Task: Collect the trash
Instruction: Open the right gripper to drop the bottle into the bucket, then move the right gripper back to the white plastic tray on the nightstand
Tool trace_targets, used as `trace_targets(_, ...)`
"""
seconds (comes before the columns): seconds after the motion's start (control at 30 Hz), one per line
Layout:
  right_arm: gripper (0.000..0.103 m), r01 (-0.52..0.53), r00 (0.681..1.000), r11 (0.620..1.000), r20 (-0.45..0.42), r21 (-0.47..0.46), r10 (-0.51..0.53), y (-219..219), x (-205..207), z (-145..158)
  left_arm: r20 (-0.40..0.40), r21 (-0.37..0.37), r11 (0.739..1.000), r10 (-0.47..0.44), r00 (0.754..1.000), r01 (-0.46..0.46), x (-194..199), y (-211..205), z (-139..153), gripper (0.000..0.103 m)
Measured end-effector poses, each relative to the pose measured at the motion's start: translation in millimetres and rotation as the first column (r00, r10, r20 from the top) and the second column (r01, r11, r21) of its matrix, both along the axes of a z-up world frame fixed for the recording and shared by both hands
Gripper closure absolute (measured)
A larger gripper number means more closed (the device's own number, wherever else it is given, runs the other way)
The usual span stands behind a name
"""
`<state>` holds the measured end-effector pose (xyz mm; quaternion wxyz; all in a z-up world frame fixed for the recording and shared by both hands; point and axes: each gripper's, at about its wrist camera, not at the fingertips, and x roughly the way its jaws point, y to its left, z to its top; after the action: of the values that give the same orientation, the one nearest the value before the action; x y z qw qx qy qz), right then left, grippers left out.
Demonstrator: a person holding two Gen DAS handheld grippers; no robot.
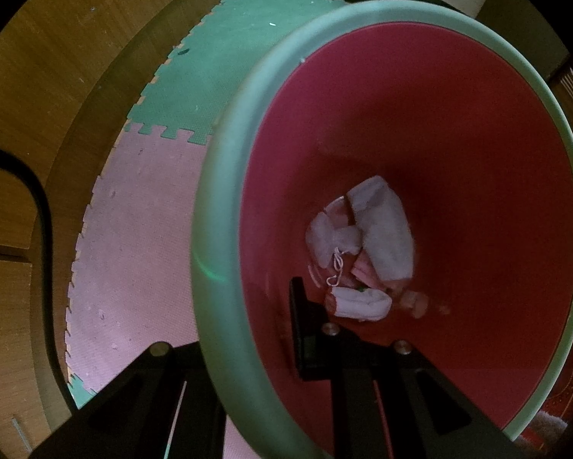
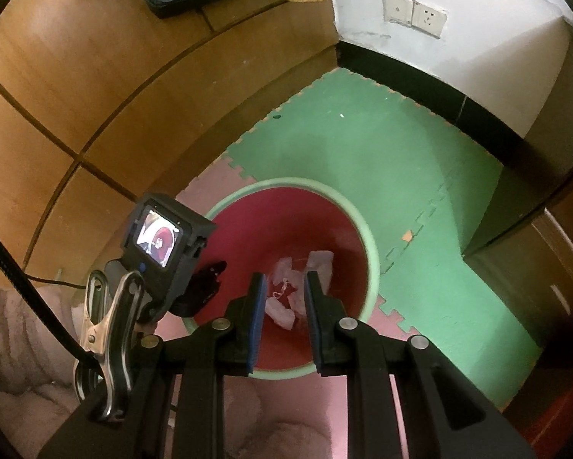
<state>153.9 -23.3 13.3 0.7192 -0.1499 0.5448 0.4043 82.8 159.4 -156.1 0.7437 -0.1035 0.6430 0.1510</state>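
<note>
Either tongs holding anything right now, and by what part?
Left tongs clamp the bin by its green rim, one finger inside, one outside. Right tongs hold nothing.

floor: interlocking foam mats (image 2: 362,145), green tiles ahead of the right claw and to its right, pink tiles (image 1: 141,229) nearer in and to its left, toothed seams between them. one small orange patch (image 2: 407,235) at a seam, right of the claw. standing on the mats, straight ahead of and below the claw: round bin (image 2: 370,248), pale green rim, red inside. wooden furniture panels (image 2: 95,95) border the mats on the left; black skirting (image 2: 420,84) borders them at the far side.
</note>
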Motion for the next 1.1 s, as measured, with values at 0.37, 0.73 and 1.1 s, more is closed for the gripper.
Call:
trace_targets(0.37, 0.077, 0.103, 0.991, 0.994, 0.079, 0.031, -0.106, -20, 20, 36, 0.0, 0.0, 1.0, 0.0, 1.0, 0.0, 0, 0, 0, 0.093)
trace_targets(0.73, 0.077, 0.221, 0.947, 0.972, 0.221, 0.076, -0.233, -55, 42, 100, -0.006, -0.001, 1.0, -0.003, 1.0, 0.003, 0, 0, 0, 0.093)
trace_targets(1.1, 0.054, 0.387, 0.833, 0.917, 0.389, 0.1, -0.394, -106, 62, 160, -0.007, 0.003, 1.0, -0.011, 1.0, 0.011, -2, 0, -1, 0.093)
